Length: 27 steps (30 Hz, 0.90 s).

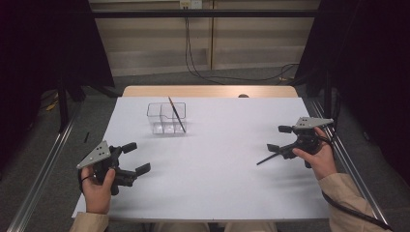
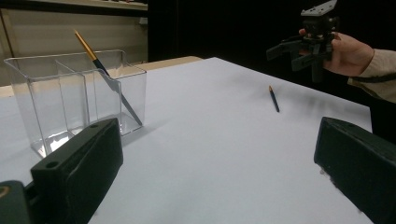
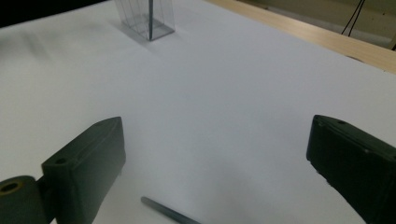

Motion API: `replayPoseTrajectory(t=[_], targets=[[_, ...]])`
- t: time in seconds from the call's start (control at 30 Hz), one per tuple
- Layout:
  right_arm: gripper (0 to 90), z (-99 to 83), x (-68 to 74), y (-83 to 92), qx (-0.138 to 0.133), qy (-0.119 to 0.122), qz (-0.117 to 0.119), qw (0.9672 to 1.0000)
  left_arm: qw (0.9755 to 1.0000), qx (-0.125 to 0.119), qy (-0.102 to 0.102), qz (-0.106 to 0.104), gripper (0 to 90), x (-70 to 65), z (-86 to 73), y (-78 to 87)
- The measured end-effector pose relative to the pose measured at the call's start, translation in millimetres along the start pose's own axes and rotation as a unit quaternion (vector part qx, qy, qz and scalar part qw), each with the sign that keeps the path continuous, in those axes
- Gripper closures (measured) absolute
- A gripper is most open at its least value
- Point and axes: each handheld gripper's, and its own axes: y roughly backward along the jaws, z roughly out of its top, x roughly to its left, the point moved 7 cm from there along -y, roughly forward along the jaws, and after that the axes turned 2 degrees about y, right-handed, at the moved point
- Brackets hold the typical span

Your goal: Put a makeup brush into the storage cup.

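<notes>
A clear plastic organizer (image 1: 166,118) with several compartments stands on the white table (image 1: 212,193) toward the back left; a dark pencil with a gold end (image 1: 177,114) leans inside it. The organizer (image 2: 70,98) and leaning pencil (image 2: 107,74) are close in the left gripper view, and the organizer (image 3: 144,18) is far off in the right gripper view. A second dark pencil (image 1: 267,159) lies flat on the table just below my right gripper (image 1: 279,138), which is open and held above it. This pencil (image 2: 274,98) (image 3: 168,212) lies loose. My left gripper (image 1: 136,156) is open at the front left, empty.
The table's wooden back edge (image 1: 208,91) runs behind the white sheet. Cables (image 1: 203,72) trail across the floor beyond. Dark curtains (image 1: 43,43) hang on both sides, and metal rails (image 1: 43,159) flank the table.
</notes>
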Motion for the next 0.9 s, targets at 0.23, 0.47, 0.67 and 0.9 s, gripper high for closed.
replayPoseTrajectory(t=[0.23,0.47,0.67,0.9], targets=[[4.3,-2.3,-3.2,-4.6,0.041,0.009,0.007,0.9991,1.0,-0.001,0.0,0.004,1.2,1.3,-0.3,-0.7],[4.6,-6.4,-7.6,-8.9,0.075,0.014,0.012,0.997,1.0,0.0,-0.001,0.003,1.2,1.6,-0.5,-1.2],[4.5,-5.9,-9.3,-9.0,0.108,0.027,0.016,0.9936,1.0,0.004,-0.003,0.001,1.2,1.0,-0.9,-2.1],[4.2,-8.7,-12.5,-9.4,0.145,0.033,0.019,0.9888,1.0,0.004,-0.004,0.002,1.2,0.8,-1.0,-3.1]])
